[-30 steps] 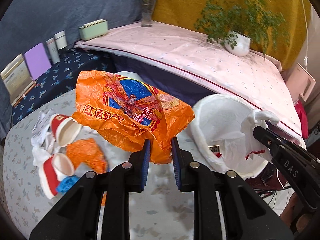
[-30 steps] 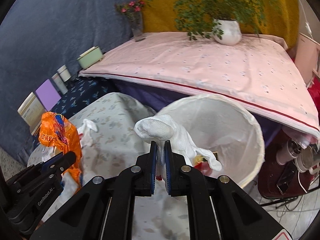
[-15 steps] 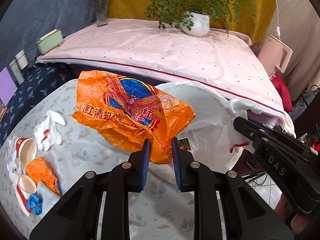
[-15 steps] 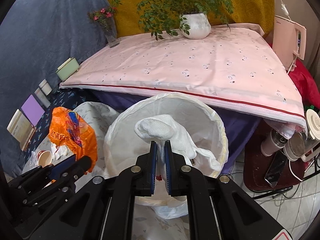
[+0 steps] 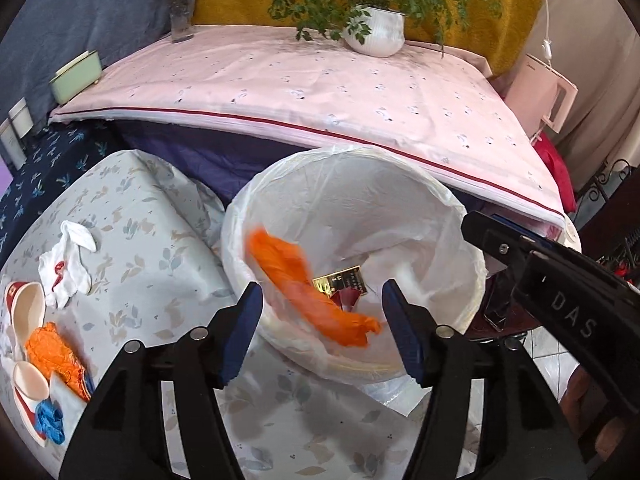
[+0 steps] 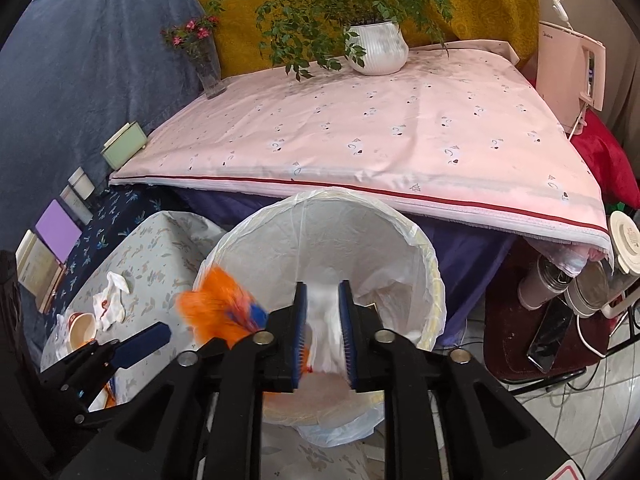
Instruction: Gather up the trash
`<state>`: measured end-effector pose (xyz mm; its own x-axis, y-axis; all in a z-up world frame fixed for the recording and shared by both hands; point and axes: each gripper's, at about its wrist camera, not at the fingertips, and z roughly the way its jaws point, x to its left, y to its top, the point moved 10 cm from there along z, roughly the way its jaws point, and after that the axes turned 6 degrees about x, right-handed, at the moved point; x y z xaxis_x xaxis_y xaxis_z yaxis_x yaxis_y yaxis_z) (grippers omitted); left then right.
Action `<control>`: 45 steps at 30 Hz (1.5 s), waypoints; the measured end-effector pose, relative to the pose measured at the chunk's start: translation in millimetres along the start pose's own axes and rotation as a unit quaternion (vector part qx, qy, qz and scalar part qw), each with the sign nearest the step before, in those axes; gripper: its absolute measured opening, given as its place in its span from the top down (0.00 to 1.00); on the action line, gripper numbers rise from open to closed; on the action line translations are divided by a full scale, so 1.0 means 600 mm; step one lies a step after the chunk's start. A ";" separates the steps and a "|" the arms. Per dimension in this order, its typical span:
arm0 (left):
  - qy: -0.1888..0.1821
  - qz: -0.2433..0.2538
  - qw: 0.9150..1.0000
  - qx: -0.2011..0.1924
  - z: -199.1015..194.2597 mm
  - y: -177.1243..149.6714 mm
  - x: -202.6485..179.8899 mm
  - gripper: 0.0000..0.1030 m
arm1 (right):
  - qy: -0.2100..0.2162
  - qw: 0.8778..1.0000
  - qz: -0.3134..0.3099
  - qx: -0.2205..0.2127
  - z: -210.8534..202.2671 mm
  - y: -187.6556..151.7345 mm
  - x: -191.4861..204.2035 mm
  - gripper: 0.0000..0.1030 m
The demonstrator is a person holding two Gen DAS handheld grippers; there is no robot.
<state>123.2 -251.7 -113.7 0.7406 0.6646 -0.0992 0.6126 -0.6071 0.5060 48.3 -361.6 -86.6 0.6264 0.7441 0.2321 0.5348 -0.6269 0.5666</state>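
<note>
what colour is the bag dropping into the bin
Orange, the bag is falling into the white-lined bin; clearest in the left wrist view.

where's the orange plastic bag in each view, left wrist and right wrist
Left wrist: the orange plastic bag is blurred, inside the mouth of the lined trash bin, between the open left gripper fingers.
Right wrist: orange plastic bag, blurred at the bin's left rim, left of the right gripper.
Shared landmark: the white plant pot.

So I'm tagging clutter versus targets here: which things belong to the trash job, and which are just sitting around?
Job: orange bag, white tissue, lined bin, crumpled tissue, paper cups, orange wrapper.

Lying about: potted plant, flower vase, green box, phone.
</note>
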 end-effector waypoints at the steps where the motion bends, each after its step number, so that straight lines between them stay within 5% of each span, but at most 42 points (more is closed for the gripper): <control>1: 0.002 -0.004 1.000 0.001 -0.001 -0.002 0.006 0.41 | 0.001 1.000 0.000 -0.001 0.000 0.001 0.002 0.73; 20: 0.079 -0.107 0.990 -0.036 -0.073 -0.043 0.161 0.18 | 0.023 0.999 -0.049 0.000 -0.014 -0.025 0.100 0.57; 32: 0.144 -0.186 0.971 -0.043 -0.142 -0.137 0.305 0.14 | 0.059 0.991 -0.118 0.021 -0.024 -0.099 0.232 0.50; 45: 0.189 -0.276 0.942 -0.038 -0.204 -0.245 0.453 0.14 | 0.100 0.968 -0.224 0.058 -0.018 -0.219 0.404 0.44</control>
<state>200.7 71.8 -109.9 0.1551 0.9860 -0.0606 0.8431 -0.1001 0.5284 123.7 -96.3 -95.9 0.2006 0.9698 0.1385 0.7946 -0.2438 0.5561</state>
